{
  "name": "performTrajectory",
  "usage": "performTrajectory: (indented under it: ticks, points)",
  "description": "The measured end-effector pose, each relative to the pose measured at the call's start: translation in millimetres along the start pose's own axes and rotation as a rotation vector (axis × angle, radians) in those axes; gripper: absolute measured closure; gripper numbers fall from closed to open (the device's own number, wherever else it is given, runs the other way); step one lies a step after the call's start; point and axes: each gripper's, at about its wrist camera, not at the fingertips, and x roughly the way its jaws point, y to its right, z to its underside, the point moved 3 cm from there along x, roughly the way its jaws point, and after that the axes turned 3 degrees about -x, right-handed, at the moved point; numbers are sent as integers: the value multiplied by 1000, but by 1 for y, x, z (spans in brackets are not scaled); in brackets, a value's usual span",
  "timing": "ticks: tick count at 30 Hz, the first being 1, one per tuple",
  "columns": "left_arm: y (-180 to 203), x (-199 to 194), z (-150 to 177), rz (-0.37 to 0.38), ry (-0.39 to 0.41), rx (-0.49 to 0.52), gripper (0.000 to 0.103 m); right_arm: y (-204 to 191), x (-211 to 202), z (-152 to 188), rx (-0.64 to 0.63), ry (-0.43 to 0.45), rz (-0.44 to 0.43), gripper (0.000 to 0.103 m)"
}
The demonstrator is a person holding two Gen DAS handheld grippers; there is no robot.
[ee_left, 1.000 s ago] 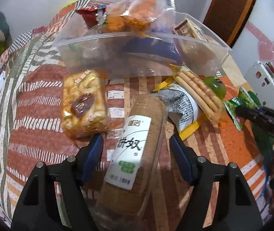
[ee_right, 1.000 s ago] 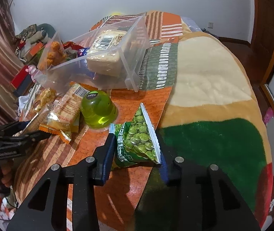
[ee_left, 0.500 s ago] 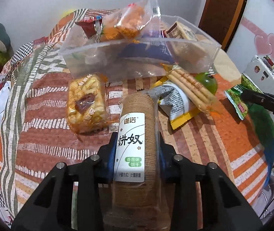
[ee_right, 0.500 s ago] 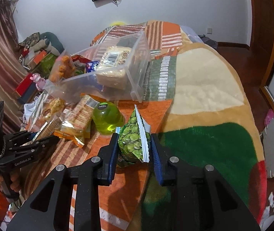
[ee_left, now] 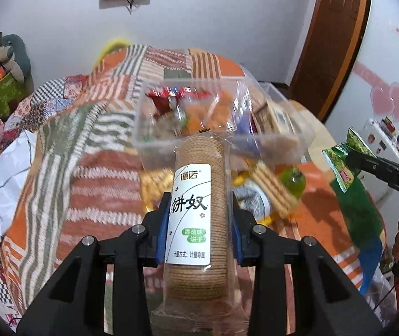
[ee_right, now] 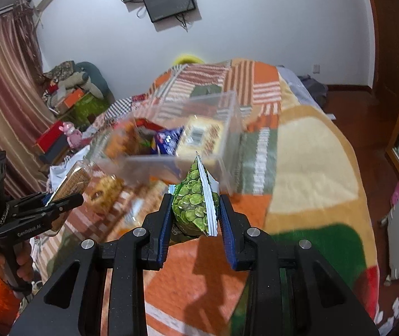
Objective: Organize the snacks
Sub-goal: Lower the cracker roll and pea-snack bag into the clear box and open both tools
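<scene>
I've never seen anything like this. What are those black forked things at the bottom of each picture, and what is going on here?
There is no robot here. A person holds a hand-held gripper in each hand, and a small camera on each one looks forward along its two fingers. One picture comes from the left hand-held gripper, the other from the right hand-held gripper.

The left one is clamped on a roll of biscuits in clear wrap. The right one pinches a green bag of peas. Both are lifted off a patchwork blanket on a bed.

Ahead sits a clear plastic box already holding several snacks. More packets and a green jelly cup lie in front of it.
</scene>
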Motion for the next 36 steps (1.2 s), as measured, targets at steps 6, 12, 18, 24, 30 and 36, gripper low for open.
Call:
performTrajectory:
  ticks: [6, 12, 18, 24, 30, 36]
  points:
    - [-6, -2, -34, -16, 52, 1, 67, -10, 3, -22, -22, 48, -15, 74]
    - [-15, 11, -68, -17, 76, -20, 67, -17, 10, -49, -33, 96, -26, 74]
    - [-20, 34, -94, -42, 73, -15, 67, -19, 23, -67, -28, 117, -36, 74]
    - [-31, 61, -108, -63, 59, -20, 67, -22, 43, -85, -37, 112, -25, 74]
    - [-41, 89, -111, -70, 25, -46, 67, -24, 74, -91, -36, 58, -29, 74]
    - [-40, 108, -109, -70, 17, -46, 67, -39, 98, -79, -88, -18, -42, 74]
